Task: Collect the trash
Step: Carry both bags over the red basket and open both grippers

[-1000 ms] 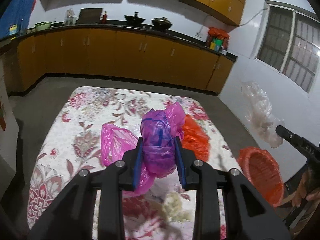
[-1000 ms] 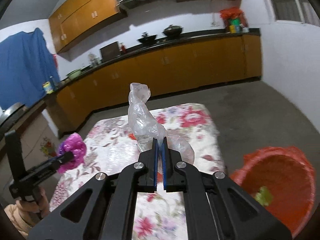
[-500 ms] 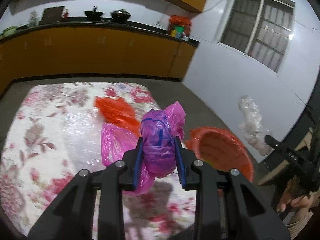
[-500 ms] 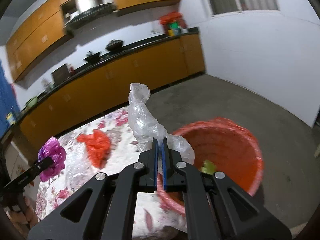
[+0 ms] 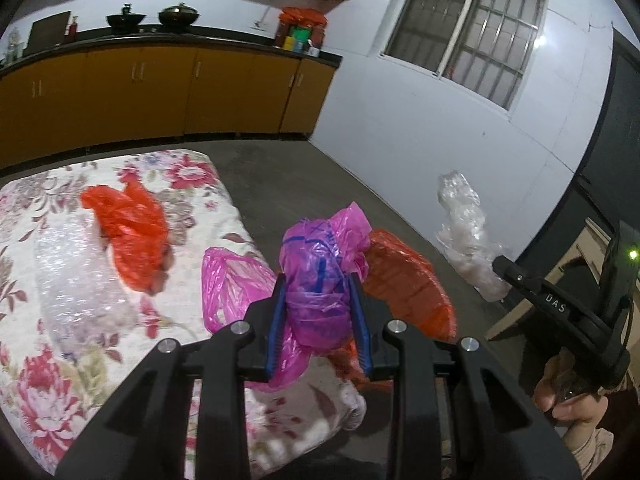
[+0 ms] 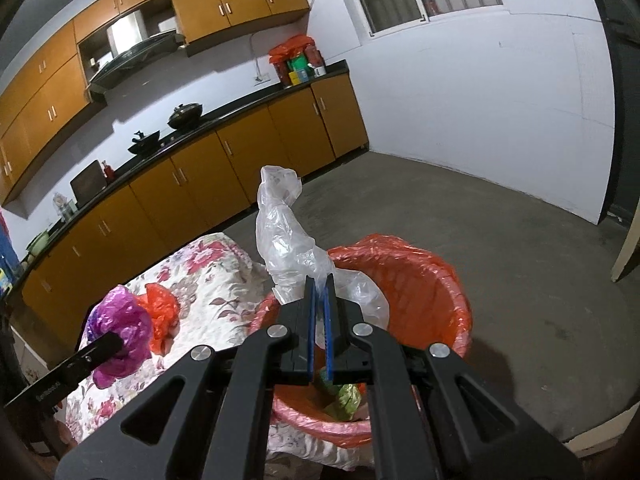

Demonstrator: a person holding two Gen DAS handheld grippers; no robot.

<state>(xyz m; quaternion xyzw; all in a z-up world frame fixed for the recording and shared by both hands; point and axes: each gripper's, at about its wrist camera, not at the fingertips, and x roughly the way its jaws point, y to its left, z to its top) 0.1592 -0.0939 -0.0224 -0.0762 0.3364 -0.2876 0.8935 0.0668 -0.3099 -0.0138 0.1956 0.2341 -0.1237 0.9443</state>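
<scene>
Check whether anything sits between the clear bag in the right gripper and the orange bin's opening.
Nothing visible does. The right gripper holds the clear bag directly over the orange-lined bin, whose mouth is open, with only some green trash at its bottom.

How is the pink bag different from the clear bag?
The pink bag is bright magenta with blue marks; the clear bag is see-through and colourless. The pink bag is a fat bundle that keeps the left gripper fingers spread wide; the clear bag is pinched thin in the right gripper and sticks up in a twist. Both are crumpled plastic, lifted near the orange bin.
</scene>
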